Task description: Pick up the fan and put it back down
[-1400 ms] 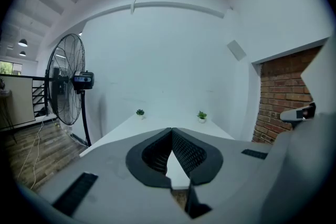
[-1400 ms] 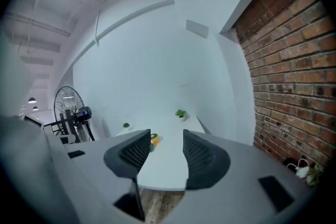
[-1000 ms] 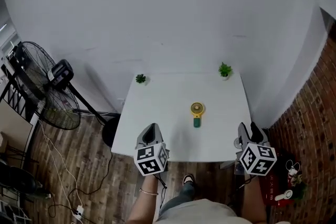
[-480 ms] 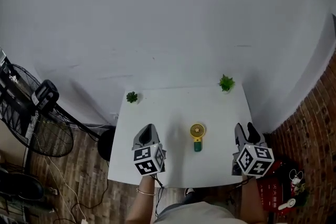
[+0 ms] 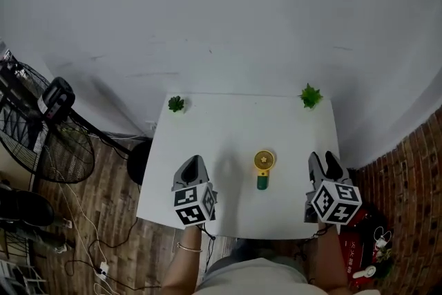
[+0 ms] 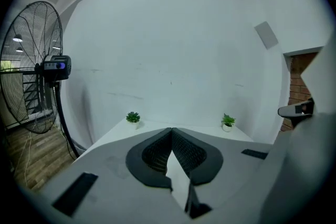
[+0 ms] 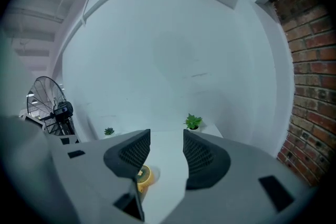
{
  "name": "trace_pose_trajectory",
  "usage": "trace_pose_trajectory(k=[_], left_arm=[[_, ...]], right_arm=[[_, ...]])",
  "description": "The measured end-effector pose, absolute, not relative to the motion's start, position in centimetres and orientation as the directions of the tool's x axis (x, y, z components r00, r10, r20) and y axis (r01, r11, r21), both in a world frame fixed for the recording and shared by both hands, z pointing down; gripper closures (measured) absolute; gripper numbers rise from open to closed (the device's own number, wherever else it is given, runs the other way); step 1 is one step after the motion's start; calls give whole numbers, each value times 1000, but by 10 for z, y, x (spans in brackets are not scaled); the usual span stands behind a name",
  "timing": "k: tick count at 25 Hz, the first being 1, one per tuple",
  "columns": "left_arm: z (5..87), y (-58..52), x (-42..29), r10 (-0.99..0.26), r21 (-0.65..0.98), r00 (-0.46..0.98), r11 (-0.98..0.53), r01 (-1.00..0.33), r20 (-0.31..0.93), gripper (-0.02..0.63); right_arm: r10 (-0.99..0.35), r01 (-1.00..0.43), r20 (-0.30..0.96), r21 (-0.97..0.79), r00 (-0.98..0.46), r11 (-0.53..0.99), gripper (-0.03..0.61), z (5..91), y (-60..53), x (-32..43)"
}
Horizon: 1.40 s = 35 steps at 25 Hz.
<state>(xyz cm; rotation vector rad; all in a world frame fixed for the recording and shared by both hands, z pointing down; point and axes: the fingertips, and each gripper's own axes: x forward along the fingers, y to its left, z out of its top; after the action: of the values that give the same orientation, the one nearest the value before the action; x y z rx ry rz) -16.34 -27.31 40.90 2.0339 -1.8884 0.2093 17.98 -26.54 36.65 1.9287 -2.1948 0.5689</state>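
Nothing is done yet: the fan (image 5: 263,164) lies flat on the table (image 5: 228,121), just ahead and left of your right gripper (image 5: 324,161), whose jaws are spread and empty. Your left gripper (image 5: 193,164) is pressed together, holding nothing. You have yet to grasp, lift and set down.

Partly unseen
On the bench (image 5: 235,128), the small fan (image 7: 145,176) lay half behind one jaw of the right claw (image 7: 166,136); the floor fan (image 5: 41,128) left of the bench was edge-cropped.
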Motion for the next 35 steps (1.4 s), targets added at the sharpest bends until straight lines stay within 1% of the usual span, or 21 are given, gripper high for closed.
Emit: trace_pose_trajectory(k=[7, 16, 23, 29, 35], left_arm=[[422, -253, -180, -927, 150, 32, 26, -988, 375, 602], [425, -219, -226, -914, 140, -99, 166, -976, 394, 601], [429, -198, -254, -900, 137, -166, 239, -961, 404, 601], [444, -191, -261, -892, 155, -163, 248, -956, 422, 602], [476, -192, -254, -879, 187, -115, 224, -957, 463, 603]], right_arm=[[-885, -967, 401, -189, -236, 173, 382, 384, -276, 150], [-839, -928, 398, -205, -370, 311, 380, 388, -295, 91], [-810, -911, 417, -196, -411, 362, 380, 397, -299, 65], [-789, -914, 463, -173, -404, 366, 380, 411, -290, 55], [-754, -922, 535, -162, -381, 351, 380, 446, -275, 47]])
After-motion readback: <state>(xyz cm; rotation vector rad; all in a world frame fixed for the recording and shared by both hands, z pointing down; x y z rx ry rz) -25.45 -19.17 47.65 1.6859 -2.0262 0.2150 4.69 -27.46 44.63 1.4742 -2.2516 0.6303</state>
